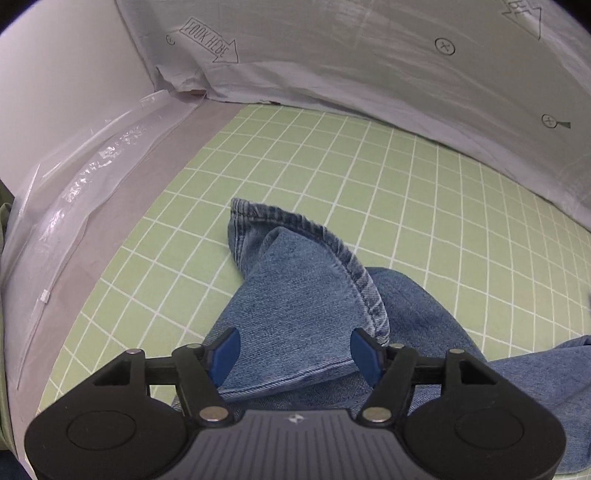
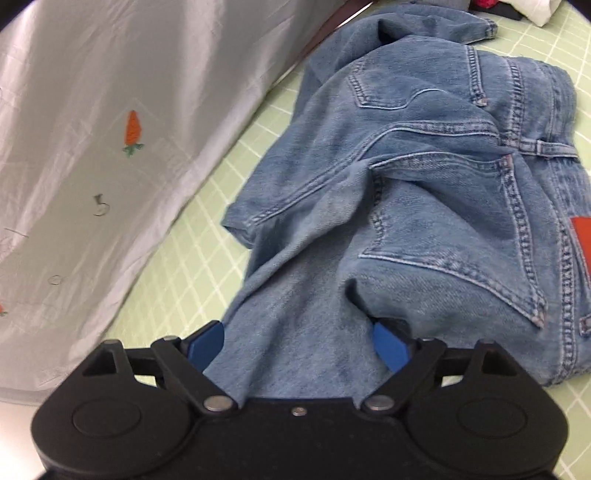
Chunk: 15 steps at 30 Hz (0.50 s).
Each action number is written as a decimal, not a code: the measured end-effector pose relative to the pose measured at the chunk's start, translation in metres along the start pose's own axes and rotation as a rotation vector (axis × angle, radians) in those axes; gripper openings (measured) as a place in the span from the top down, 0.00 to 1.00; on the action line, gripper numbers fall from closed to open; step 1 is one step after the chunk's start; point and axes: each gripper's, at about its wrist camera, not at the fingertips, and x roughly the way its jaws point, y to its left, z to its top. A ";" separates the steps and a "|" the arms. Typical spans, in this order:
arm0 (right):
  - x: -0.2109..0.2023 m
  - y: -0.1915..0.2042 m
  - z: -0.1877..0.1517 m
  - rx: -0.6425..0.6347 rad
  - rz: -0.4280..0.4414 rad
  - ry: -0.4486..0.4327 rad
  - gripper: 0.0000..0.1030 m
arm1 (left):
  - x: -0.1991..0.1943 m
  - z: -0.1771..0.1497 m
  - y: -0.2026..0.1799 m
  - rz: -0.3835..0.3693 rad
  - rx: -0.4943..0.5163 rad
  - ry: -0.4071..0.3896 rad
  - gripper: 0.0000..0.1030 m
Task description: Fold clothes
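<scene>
Blue jeans lie rumpled on a green grid mat. In the left wrist view a leg end with its stitched hem is folded over more denim. My left gripper hovers over it, blue pads spread wide, with the leg lying between them and not pinched. In the right wrist view the seat of the jeans shows its back pockets and an orange patch. My right gripper stands open, a strip of denim running loosely between its pads.
A grey printed sheet rises along the mat's far edge, and in the right wrist view it carries a carrot motif. A clear plastic bag lies along the left border. White and red items sit beyond the jeans.
</scene>
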 end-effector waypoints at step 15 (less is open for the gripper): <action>0.015 -0.017 0.020 0.108 -0.081 -0.027 0.14 | 0.046 -0.007 -0.051 0.069 0.175 0.097 0.22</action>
